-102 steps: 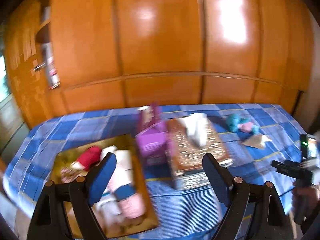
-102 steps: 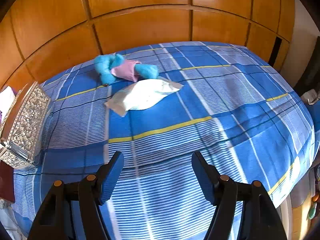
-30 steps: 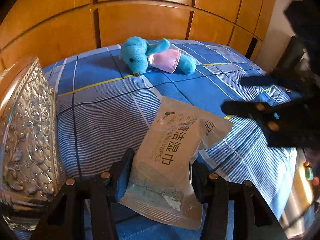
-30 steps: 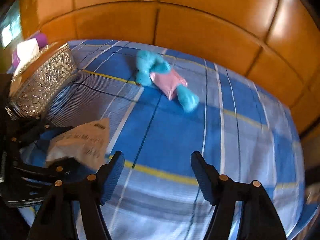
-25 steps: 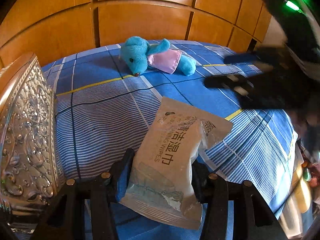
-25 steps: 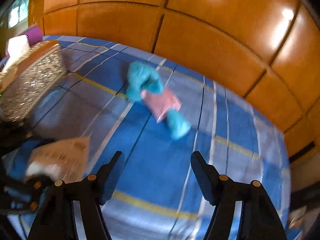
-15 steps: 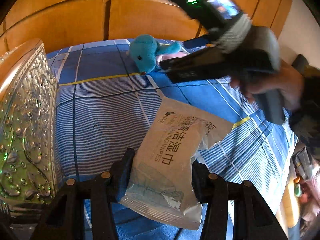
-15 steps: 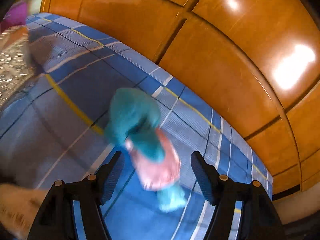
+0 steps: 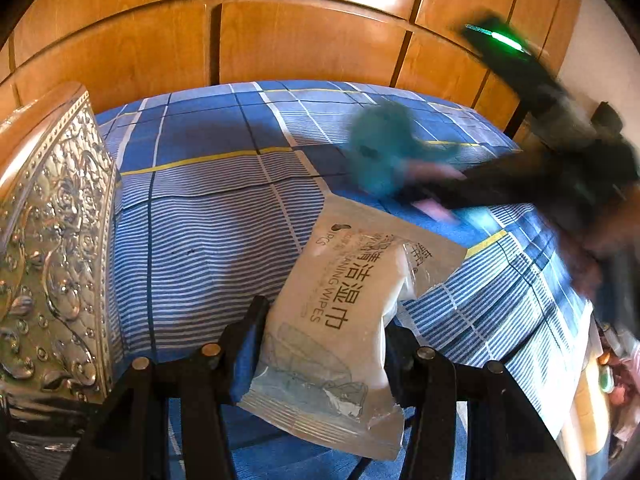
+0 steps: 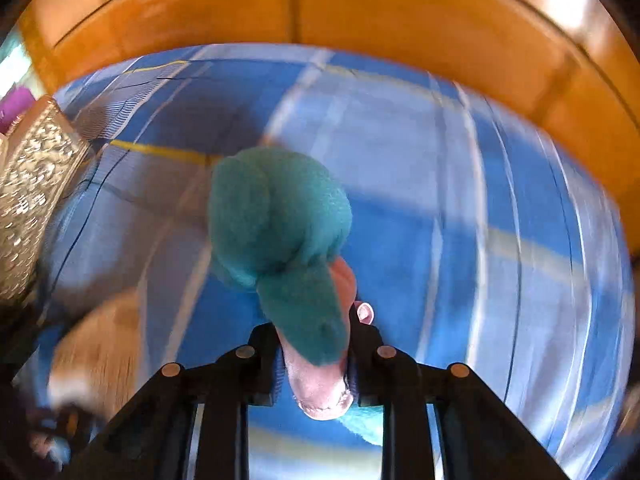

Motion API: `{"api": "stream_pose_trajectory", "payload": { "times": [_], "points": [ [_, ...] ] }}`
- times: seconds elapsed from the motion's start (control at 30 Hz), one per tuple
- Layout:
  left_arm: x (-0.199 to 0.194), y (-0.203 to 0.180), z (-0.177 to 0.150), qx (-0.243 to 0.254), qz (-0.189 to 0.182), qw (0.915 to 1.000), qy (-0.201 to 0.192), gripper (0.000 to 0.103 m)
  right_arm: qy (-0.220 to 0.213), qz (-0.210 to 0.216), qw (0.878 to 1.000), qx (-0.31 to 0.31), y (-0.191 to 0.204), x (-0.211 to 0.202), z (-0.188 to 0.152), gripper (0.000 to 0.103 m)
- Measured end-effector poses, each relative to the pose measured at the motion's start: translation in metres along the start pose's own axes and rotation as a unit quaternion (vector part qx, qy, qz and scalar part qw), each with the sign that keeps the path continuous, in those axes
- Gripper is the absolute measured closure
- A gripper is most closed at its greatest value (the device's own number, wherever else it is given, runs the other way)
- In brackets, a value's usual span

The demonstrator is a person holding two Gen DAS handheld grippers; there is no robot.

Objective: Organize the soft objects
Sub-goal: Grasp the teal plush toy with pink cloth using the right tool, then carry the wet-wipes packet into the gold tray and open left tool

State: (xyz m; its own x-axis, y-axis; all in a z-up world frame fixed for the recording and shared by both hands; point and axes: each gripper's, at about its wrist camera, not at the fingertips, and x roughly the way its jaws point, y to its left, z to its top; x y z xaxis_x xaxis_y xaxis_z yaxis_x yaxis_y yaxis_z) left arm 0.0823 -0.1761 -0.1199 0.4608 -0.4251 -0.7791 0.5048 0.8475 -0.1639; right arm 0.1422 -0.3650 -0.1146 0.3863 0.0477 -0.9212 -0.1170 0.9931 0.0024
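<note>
On the blue plaid bed [image 9: 208, 240], the left gripper [image 9: 320, 344] clamps a wipes packet [image 9: 340, 312]; the right gripper's [image 10: 316, 356] jaws, just closing, grip a teal plush toy [image 10: 276, 216].

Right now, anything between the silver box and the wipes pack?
No. In the left wrist view only bare blue checked bedspread lies between the embossed silver box and the wipes pack held in the left gripper.

The wipes pack [image 9: 344, 316] sits between the left gripper [image 9: 320, 344] jaws; the tissue box [image 9: 48, 240] lies to its left, the plush toy [image 9: 380, 156] ahead on the bed [image 9: 208, 232].
</note>
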Motion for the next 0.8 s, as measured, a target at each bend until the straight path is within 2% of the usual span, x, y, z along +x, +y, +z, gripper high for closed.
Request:
{"api": "stream_pose_trajectory", "payload": {
  "times": [0.13,0.2,0.37,0.57,0.8],
  "points": [
    [0.002,-0.004,0.001,0.009,0.013,0.9999,0.003,0.051,-0.005,-0.009,0.998,0.067,-0.005,-0.022,-0.057,0.078],
    [0.004,-0.008,0.003,0.017,0.024,0.9996,0.006,0.051,-0.026,-0.017,0.994,0.102,-0.003,-0.032,-0.084,0.078],
    [0.014,-0.013,0.016,0.026,0.049,0.9983,0.018,0.052,-0.097,-0.039,0.982,0.157,0.009,-0.041,-0.120,0.078],
    [0.023,-0.020,0.036,0.013,0.045,0.9975,0.053,0.054,-0.128,-0.088,0.978,0.142,0.026,-0.038,-0.122,0.078],
    [0.020,-0.026,0.085,-0.003,0.040,0.9976,0.056,0.054,-0.144,-0.085,0.975,0.144,0.023,-0.041,-0.129,0.078]
  ]
}}
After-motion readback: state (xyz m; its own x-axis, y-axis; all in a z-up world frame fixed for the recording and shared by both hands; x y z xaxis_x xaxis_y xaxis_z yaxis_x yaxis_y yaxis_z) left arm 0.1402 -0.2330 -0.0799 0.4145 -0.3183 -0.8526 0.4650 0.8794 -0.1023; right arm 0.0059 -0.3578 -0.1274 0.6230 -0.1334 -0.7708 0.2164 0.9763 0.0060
